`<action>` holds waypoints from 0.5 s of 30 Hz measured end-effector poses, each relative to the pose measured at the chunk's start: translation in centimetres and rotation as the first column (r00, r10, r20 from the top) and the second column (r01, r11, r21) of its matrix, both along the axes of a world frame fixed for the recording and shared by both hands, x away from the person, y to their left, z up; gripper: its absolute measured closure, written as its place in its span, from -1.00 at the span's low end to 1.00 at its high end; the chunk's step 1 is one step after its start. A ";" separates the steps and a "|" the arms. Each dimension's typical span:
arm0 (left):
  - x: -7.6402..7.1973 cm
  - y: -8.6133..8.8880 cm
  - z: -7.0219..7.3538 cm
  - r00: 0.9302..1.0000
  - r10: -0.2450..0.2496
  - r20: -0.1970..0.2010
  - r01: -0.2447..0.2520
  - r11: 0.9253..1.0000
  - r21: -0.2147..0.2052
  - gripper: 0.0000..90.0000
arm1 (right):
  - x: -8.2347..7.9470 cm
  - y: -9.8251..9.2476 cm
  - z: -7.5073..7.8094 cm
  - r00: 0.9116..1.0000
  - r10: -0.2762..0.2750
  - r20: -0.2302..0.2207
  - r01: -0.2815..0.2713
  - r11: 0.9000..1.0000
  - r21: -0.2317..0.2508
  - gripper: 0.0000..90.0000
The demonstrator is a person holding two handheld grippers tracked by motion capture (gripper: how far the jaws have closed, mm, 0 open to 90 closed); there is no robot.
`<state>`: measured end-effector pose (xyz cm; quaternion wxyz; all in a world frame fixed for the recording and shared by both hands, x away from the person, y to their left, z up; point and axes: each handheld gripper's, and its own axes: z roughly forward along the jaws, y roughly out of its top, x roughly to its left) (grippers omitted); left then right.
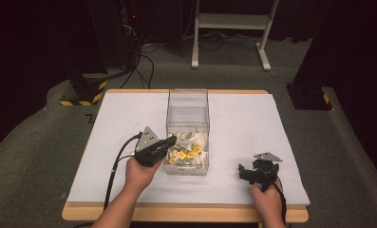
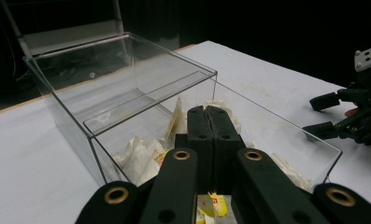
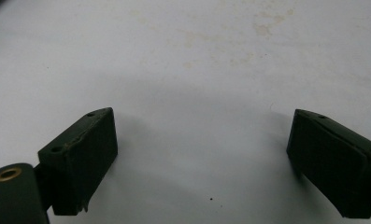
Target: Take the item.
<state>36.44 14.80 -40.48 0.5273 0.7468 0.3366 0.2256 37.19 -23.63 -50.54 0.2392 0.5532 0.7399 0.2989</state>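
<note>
A clear plastic box (image 1: 188,107) stands in the middle of the white table (image 1: 124,118). Its near half holds white sachets with yellow tags (image 1: 188,152). My left gripper (image 1: 171,139) is shut with nothing between its jaws; its tips are at the box's left wall near the rim. In the left gripper view the closed tips (image 2: 206,112) point over the box (image 2: 127,65) and the sachets (image 2: 139,156). My right gripper (image 1: 242,172) rests low at the table's front right, open, pointing left. Its open jaws (image 3: 204,119) frame bare table. It also appears far right as the right gripper (image 2: 314,116).
The table's front wooden edge (image 1: 186,213) lies by the person's forearms. Behind the table stand a white frame (image 1: 231,23), dark stands with yellow-black striped feet (image 1: 84,92), and cables on the floor (image 1: 143,66). Faint stains mark the table surface (image 3: 262,23).
</note>
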 end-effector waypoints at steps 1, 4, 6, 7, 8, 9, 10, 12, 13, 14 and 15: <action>0.0 0.1 0.1 1.000 0.001 0.001 -0.001 1.000 -0.002 0.98 | 0.0 0.0 0.0 1.000 0.000 0.000 0.000 1.000 0.000 -0.81; 0.0 0.3 0.4 1.000 0.005 0.008 -0.004 1.000 -0.004 0.98 | 0.0 0.0 0.0 1.000 0.000 0.000 0.000 1.000 0.000 -0.81; -0.1 0.5 0.6 1.000 0.009 0.016 -0.009 1.000 -0.007 0.98 | 0.0 0.0 0.0 1.000 0.000 0.000 0.000 1.000 0.000 -0.81; -0.1 0.5 0.6 1.000 0.009 0.016 -0.009 1.000 -0.007 0.98 | 0.0 0.0 0.0 1.000 0.000 0.000 0.000 1.000 0.000 -0.81; -0.1 0.7 0.8 1.000 0.013 0.020 -0.013 1.000 -0.009 0.98 | 0.0 0.0 0.0 1.000 0.000 0.000 0.000 1.000 0.000 -0.81; -0.1 0.7 0.9 1.000 0.016 0.023 -0.016 1.000 -0.009 0.98 | 0.0 0.0 0.0 1.000 -0.001 0.000 0.001 1.000 0.000 -0.81; -0.1 0.8 1.0 1.000 0.018 0.026 -0.018 1.000 -0.011 0.98 | 0.0 0.0 0.0 1.000 -0.002 0.000 0.002 1.000 0.001 -0.81; -0.1 1.0 1.3 0.999 0.023 0.033 -0.023 1.000 -0.011 0.98 | 0.0 0.0 0.0 1.000 0.000 0.000 0.000 1.000 0.000 -0.81; -0.1 1.1 1.3 0.999 0.025 0.034 -0.024 1.000 -0.013 0.98 | 0.0 0.0 0.0 1.000 0.000 0.000 0.000 1.000 0.000 -0.81; -0.1 1.2 1.4 0.999 0.027 0.035 -0.026 1.000 -0.015 0.98 | 0.0 0.0 0.0 1.000 0.000 0.000 0.000 1.000 0.000 -0.81; -0.1 1.4 1.5 0.999 0.030 0.037 -0.030 0.999 -0.016 0.98 | 0.0 0.0 0.0 1.000 0.000 0.000 0.000 1.000 0.000 -0.81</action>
